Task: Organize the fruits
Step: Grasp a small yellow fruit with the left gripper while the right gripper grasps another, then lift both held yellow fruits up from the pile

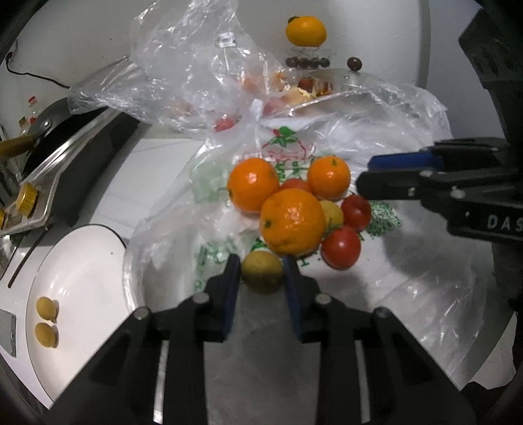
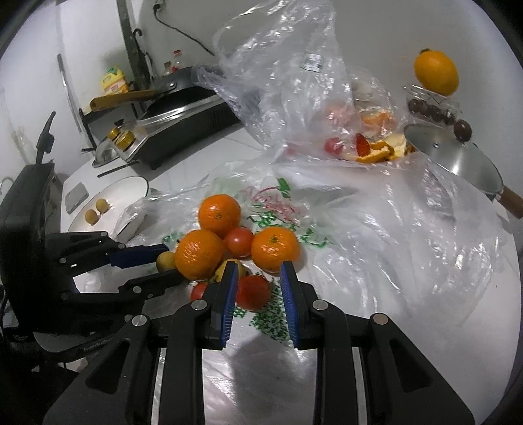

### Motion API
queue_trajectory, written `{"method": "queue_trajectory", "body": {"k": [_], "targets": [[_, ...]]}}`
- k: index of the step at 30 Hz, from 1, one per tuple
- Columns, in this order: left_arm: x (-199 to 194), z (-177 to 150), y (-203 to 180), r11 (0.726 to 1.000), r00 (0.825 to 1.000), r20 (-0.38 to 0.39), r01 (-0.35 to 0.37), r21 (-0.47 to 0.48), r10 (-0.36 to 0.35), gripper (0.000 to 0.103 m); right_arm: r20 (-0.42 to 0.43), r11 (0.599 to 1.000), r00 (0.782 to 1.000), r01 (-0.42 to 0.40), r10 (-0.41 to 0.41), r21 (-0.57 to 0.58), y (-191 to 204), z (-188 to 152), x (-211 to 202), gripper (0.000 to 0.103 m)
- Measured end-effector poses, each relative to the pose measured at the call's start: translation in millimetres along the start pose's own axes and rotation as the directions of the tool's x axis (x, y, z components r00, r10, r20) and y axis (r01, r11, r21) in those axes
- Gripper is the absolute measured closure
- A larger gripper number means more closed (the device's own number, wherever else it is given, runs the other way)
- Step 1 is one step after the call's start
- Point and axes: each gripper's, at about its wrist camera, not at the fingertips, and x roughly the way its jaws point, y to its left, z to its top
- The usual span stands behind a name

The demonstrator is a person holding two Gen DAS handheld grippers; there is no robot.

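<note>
Three oranges, several red tomatoes and a small yellow fruit lie heaped on a printed plastic bag. At the near side of the heap, my left gripper is shut on another small yellow-green fruit, its blue pads against both sides. The right wrist view shows the same grip from the side, with the left gripper at the left. My right gripper hovers over the heap's other side with its jaws drawn in and nothing held; a tomato lies below it.
A white plate at the left holds two small yellow fruits. Behind it stands a cooker with a pan. A clear bag of peel scraps, a pot lid and an orange on a glass stand sit at the back.
</note>
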Motion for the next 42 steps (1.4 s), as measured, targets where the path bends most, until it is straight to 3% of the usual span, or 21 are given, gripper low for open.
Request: {"method": "queue_trajectory", "body": {"k": [11, 28, 37, 42], "targets": [[-24, -2, 6, 0.998, 0.997, 0.056, 0.062, -0.023, -0.061, 0.075, -0.056, 0.998, 0.998, 0.031, -0.035, -0.063, 20, 7, 22, 0.075], [-49, -3, 16, 0.997, 0.993, 0.108, 0.059, -0.04, -0.054, 0.075, -0.111, 0.991, 0.991, 0.054, -0.068, -0.124, 39, 13, 44, 0.075], [-62, -5, 17, 0.998, 0.991, 0.127, 0.054, -0.041, -0.048, 0.075, -0.16, 0.974, 0.981, 0.072, -0.108, -0.215, 49, 13, 45, 0.075], [-64, -6, 19, 0.997, 0.99, 0.132, 0.051, -0.054, -0.044, 0.075, -0.147, 0.965, 0.982, 0.082, -0.122, -0.251, 53, 10, 48, 0.075]]}}
